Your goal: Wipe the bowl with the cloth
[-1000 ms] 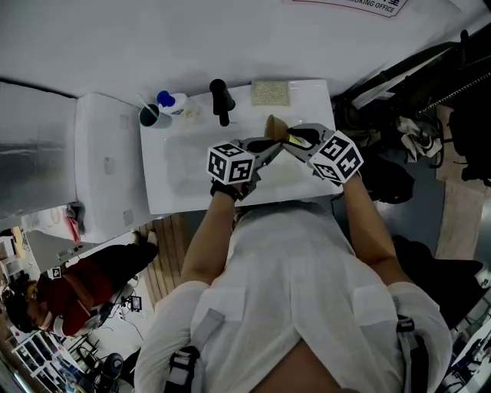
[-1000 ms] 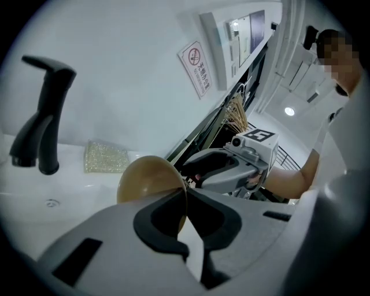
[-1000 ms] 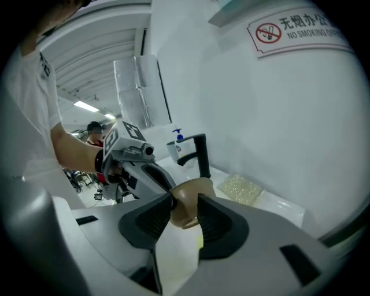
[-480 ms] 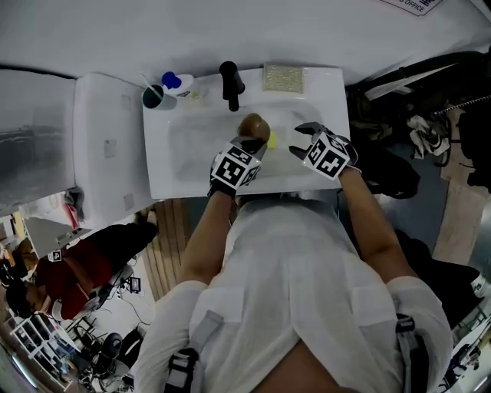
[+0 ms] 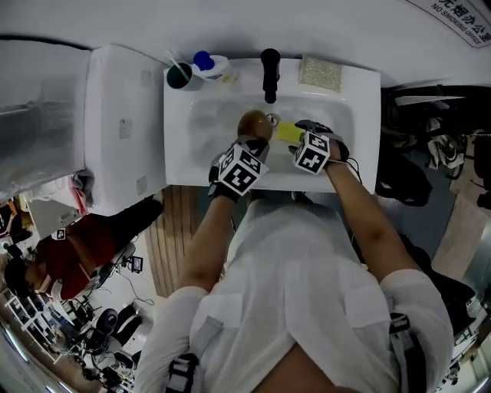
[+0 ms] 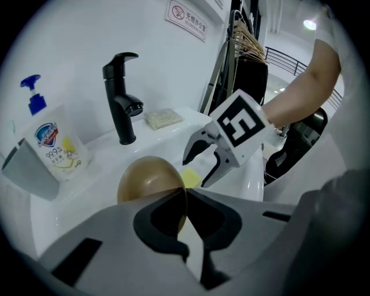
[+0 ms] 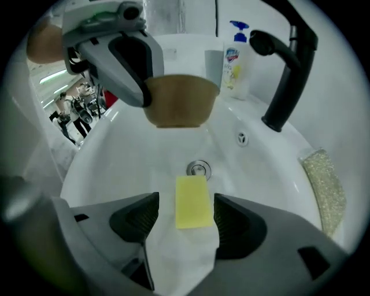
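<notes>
A plain white wall (image 5: 230, 23) fills the top of the head view, with a white printed sign (image 5: 460, 17) at its upper right corner. Below it, a white rectangular ceramic washbasin (image 5: 364, 123) with a black tap (image 5: 269, 71) stands just beside a white boxy unit (image 5: 123, 130) at the left, and pale wooden floor planks (image 5: 175, 230) show at centre left. In the left gripper view, dark garments on hangers (image 6: 245, 63) stand at upper centre and a bright ceiling lamp (image 6: 312, 24) glows at the upper right.

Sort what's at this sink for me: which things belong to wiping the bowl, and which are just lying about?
In the job: bowl, rim pinched in the left gripper; yellow cloth in the sink basin; right gripper, whose jaws have just been opening, cloth between them ungripped.
Lying about: black faucet, soap bottle, grey cup, scrub pad.
</notes>
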Demonstrator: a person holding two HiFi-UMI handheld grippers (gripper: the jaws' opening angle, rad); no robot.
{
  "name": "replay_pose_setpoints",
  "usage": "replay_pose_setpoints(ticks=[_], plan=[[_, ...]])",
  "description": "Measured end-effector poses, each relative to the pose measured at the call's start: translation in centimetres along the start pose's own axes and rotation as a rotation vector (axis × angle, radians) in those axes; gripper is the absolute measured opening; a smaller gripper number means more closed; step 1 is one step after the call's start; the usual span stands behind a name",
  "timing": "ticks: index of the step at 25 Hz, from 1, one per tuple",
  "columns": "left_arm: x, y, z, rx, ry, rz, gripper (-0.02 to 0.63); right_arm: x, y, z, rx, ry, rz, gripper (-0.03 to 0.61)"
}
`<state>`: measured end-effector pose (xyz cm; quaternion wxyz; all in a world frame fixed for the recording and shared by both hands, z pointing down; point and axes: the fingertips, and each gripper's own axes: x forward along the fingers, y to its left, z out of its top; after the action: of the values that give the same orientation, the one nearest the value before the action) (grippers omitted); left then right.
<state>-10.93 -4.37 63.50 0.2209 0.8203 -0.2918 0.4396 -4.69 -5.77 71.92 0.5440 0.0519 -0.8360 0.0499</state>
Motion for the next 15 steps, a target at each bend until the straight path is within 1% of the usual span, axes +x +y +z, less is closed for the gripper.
replay_pose_setpoints(ticks=[7, 9, 11, 12, 13, 15], plan=[[-1.2, 0.8, -1.4, -0.048, -0.033, -0.047, 0.018, 5.9, -0.8, -1.5, -0.041, 0.138, -0.041, 0.321], [-1.4, 1.0, -1.6, -0.054, -0.039, -0.056, 0.018, 6.7, -1.0, -1.7, -0.042, 0.165, -0.023, 0.321], [-1.6, 1.2, -1.9, -0.058, -0.043, -0.064, 0.018, 7.0, -0.9, -1.6, -0.026, 0.180, 0.025, 0.319], [-1.6, 1.3, -2.0, -0.061, -0.044, -0.067, 0.018, 7.0, -0.8, -1.6, -0.016, 0.182, 0.044, 0.310], [-1.6, 1.4, -2.1, -0.065, -0.046, -0.071, 0.018, 7.0, -0.8, -1.5, -0.009, 0.178, 0.051, 0.284], [-1.5, 1.7, -2.2, -0.080, -0.053, -0.079, 0.018, 6.8, -0.9, -1.4, -0.008, 0.165, 0.034, 0.258]])
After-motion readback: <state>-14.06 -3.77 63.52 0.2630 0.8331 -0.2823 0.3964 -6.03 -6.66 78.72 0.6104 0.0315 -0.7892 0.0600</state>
